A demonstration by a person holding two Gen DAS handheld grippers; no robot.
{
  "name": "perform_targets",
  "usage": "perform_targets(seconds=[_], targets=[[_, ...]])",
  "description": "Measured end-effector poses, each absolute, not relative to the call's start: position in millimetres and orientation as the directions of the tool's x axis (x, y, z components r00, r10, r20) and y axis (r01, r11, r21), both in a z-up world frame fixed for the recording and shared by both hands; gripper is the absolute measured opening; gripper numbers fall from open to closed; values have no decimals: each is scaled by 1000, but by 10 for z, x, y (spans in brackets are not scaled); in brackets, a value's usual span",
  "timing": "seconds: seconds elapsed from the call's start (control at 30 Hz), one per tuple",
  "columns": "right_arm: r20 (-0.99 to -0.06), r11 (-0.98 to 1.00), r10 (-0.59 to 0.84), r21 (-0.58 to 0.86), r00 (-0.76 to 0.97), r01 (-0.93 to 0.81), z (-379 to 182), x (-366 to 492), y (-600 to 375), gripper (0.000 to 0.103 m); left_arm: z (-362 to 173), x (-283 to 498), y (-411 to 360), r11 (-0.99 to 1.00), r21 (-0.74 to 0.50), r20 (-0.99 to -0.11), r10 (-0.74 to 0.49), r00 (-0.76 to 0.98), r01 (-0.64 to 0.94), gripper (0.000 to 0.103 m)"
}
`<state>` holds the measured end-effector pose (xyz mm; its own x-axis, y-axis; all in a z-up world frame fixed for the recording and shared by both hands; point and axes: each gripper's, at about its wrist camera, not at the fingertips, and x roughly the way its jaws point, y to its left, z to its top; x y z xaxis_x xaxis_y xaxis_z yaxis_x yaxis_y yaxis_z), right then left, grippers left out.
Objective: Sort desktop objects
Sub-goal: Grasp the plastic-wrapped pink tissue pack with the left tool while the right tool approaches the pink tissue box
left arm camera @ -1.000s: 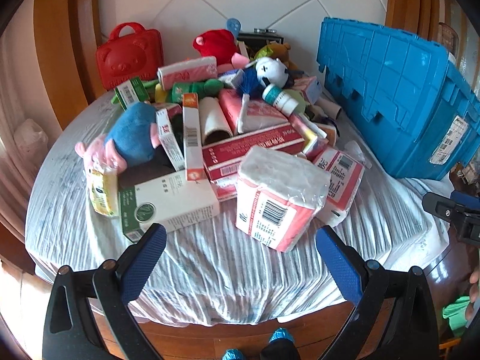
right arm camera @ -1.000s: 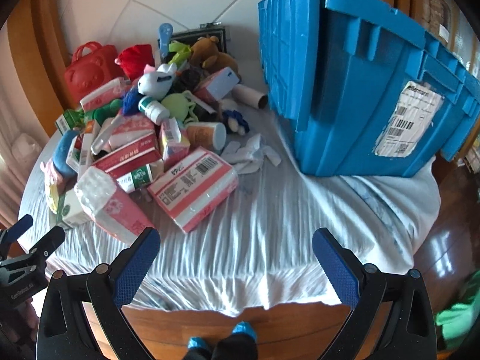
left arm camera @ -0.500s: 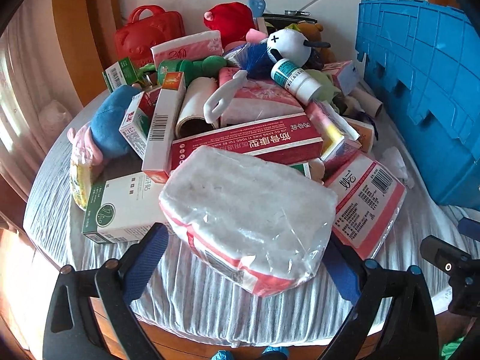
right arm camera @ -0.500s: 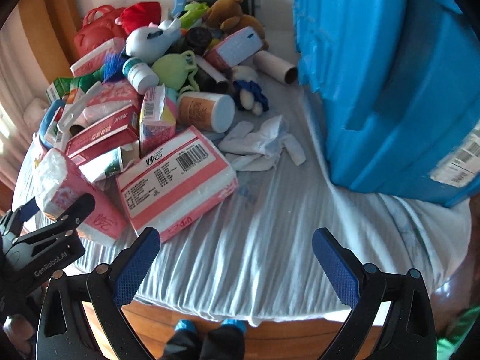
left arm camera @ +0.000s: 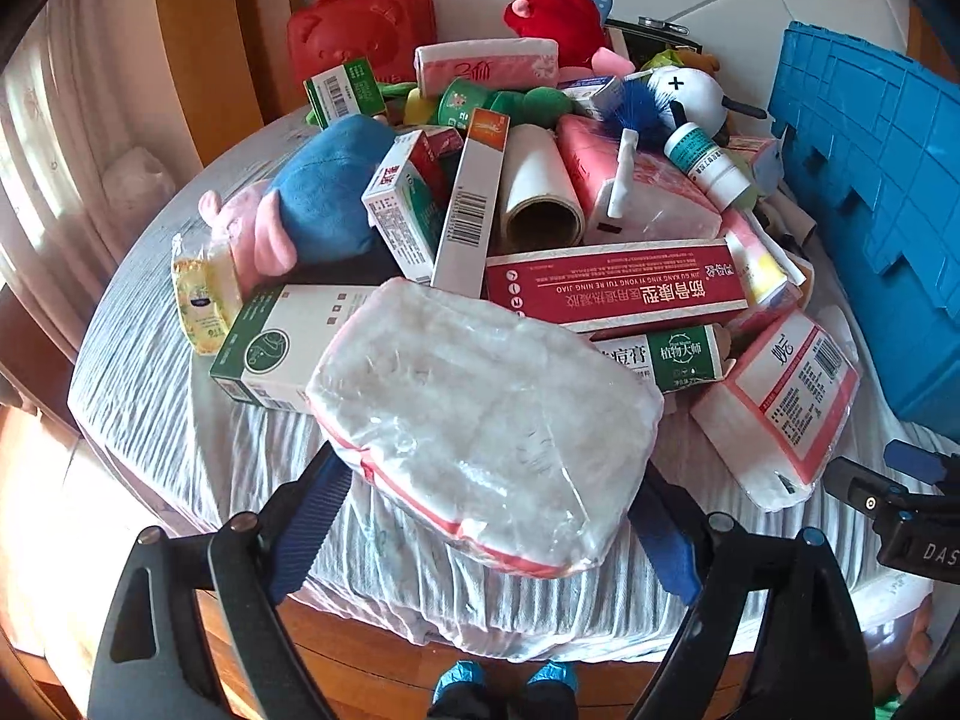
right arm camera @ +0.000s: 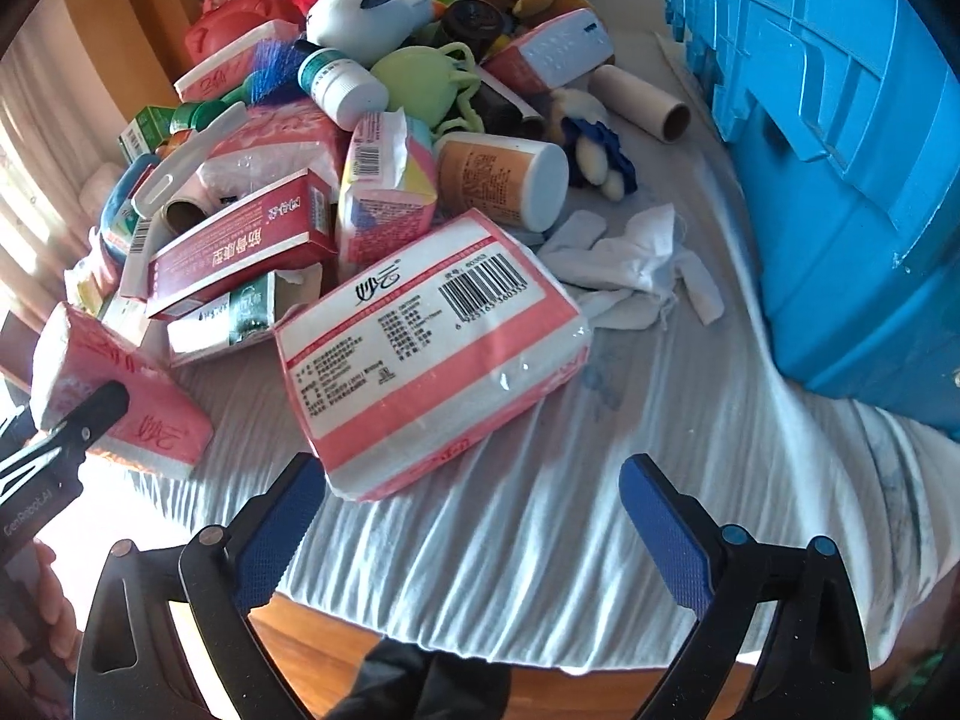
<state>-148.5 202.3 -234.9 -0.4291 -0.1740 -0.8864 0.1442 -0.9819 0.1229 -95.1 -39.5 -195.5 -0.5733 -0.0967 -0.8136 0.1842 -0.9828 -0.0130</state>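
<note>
A pile of boxes, tissue packs, plush toys and bottles lies on a round table with a grey cloth [left arm camera: 180, 420]. My left gripper [left arm camera: 486, 516] has its jaws open around a pink-and-white tissue pack [left arm camera: 486, 426] at the pile's near edge; whether the pads touch it is hidden. The same pack shows in the right wrist view [right arm camera: 108, 384] with a left finger across it. My right gripper [right arm camera: 468, 528] is open and empty, just in front of a second tissue pack [right arm camera: 432, 348], its left fingertip beside the pack's near corner.
A big blue crate [right arm camera: 840, 150] stands on the right of the table, also in the left wrist view [left arm camera: 876, 192]. Crumpled white cloths [right arm camera: 636, 264] lie beside it. A red box [left arm camera: 618, 288] and a green-and-white box [left arm camera: 270, 348] sit behind the left pack. The table edge is close below both grippers.
Both grippers have moved forward toward the pile. The left one now straddles the near tissue pack; the right one has come up to the second pack. Both stayed open.
</note>
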Motion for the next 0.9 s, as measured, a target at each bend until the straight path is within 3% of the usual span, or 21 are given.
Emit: perform_targets(seconds=[0.1, 0.23, 0.57, 0.67, 0.9], targets=[[-890, -986, -159, 120, -426, 117, -2348, -1479, 2015, 102, -1929, -944, -328, -983, -27, -809, -86, -581, 184, 89], [-899, -989, -135, 98, -417, 109, -2347, -1498, 1991, 103, -1963, -997, -269, -986, 40, -806, -129, -577, 165, 88], [-884, -980, -172, 108, -434, 169, -2269, -1394, 1776, 102, -1891, -659, -695, -989, 70, -799, -131, -586, 127, 88], [-878, -973, -187, 104, -441, 205, -2235, -1375, 1621, 91, -1878, -593, -732, -989, 51, -804, -125, -581, 141, 88], [-873, -962, -197, 85, -446, 258, -2189, -1371, 1466, 88, -1921, -539, -549, -985, 28, -807, -124, -577, 173, 88]])
